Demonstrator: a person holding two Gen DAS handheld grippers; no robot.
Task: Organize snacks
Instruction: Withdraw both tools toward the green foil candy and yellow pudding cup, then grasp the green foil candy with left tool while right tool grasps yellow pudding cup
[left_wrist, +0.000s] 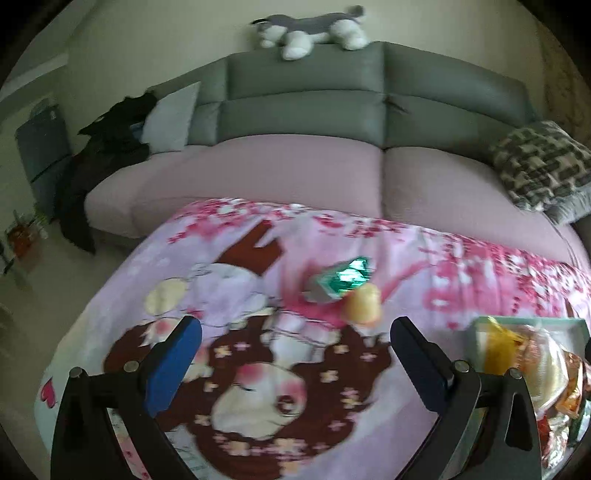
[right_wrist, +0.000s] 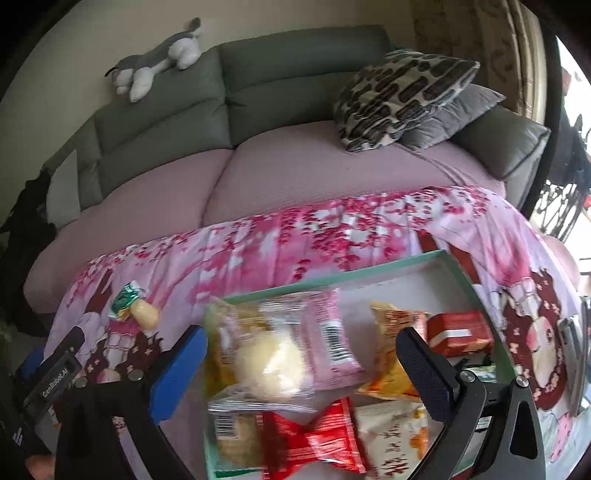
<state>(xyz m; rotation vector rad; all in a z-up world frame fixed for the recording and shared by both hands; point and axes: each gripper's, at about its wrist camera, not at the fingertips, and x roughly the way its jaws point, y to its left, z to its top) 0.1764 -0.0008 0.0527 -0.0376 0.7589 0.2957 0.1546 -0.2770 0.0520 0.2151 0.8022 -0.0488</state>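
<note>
Left to right on the pink cartoon-print blanket (left_wrist: 258, 369): the left gripper (left_wrist: 295, 354), fingers spread wide and holding nothing, hovers near a green foil-wrapped snack (left_wrist: 341, 278) touching a pale yellow jelly cup (left_wrist: 364, 304). Farther right, the right gripper (right_wrist: 301, 363), likewise wide and unloaded, hangs above the shallow mint-green cardboard box (right_wrist: 369, 271) containing assorted packaged snacks, including a pink wrapper (right_wrist: 328, 336) and a red packet (right_wrist: 317, 439).

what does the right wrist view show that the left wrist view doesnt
Only the right wrist view shows the whole teal tray with the pink wrapper, red twist-wrapped snack and red box, plus the open right gripper.

Only the left wrist view shows the open left gripper and dark clothes on the sofa's end.

Both share the green packet beside the yellow snack, the plush dog and the patterned cushion.
</note>
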